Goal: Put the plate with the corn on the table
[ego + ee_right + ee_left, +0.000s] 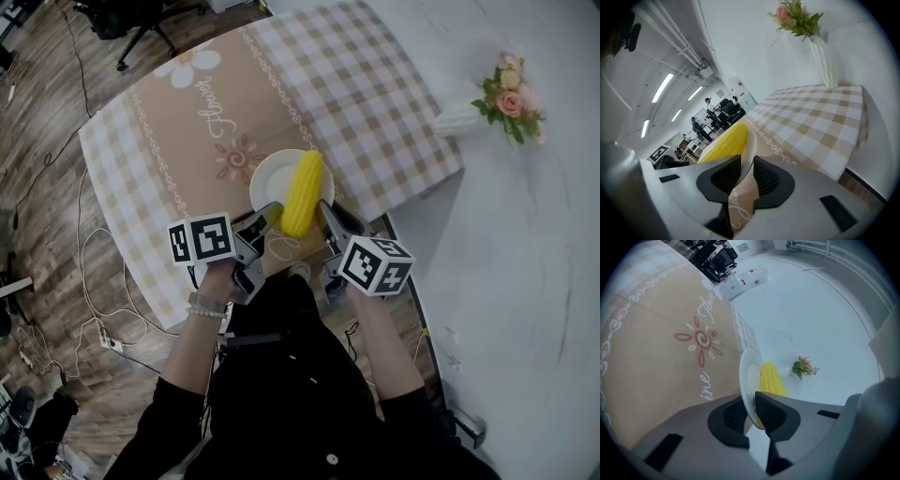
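White china shows at the near end of the table: the plate [267, 178] carries the yellow corn [303, 192] lengthwise over the brown tablecloth [187, 141], its near rim right at the cloth's front edge (whether it rests on the cloth or hangs just above it cannot be told). The left gripper [267, 214] has its jaws pinched on the plate's near-left rim, one pad on the corn side and one on the underside. The right gripper [328, 211] is likewise clamped on the near-right rim. Cursive print beyond the plate seems to read "Flower", near a white daisy print [192, 66]; in the left gripper view only "ine" of another word is legible. Past the plate the brown panel lies open up to the checked border [375, 84]. To the right the cloth ends on a white tabletop [525, 244], where a vase of pink flowers [506, 98] sits well apart from the plate. To the left the cloth drops toward wooden floor [47, 187] strung with cables.
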